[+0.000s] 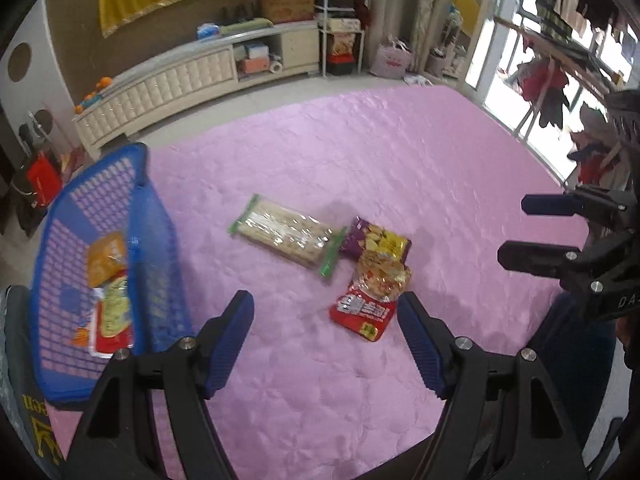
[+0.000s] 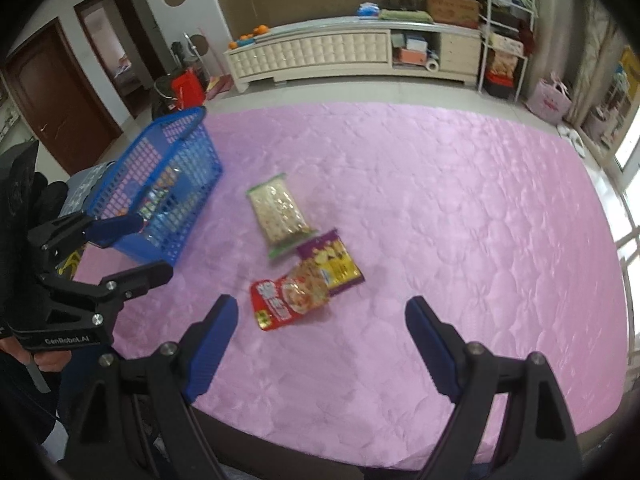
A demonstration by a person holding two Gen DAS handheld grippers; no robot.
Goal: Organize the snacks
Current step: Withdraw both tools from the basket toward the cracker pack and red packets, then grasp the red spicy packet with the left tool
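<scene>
On the pink quilted bed (image 1: 400, 152), three snack packets lie loose in a cluster: a long clear cracker pack (image 1: 286, 234) with green ends, its long axis slanting away toward the blue basket (image 1: 156, 240), touches a purple-and-yellow chip bag (image 1: 376, 242), which a red noodle packet (image 1: 366, 308) overlaps, its long axis running toward the cameras. At the bed's left edge, the basket holds an orange packet (image 1: 106, 258) and a red-and-yellow one (image 1: 112, 316). Both the left hand-held gripper (image 1: 324, 344) and the right hand-held gripper (image 2: 322, 344) hang above the bed with fingers spread wide and nothing between them.
</scene>
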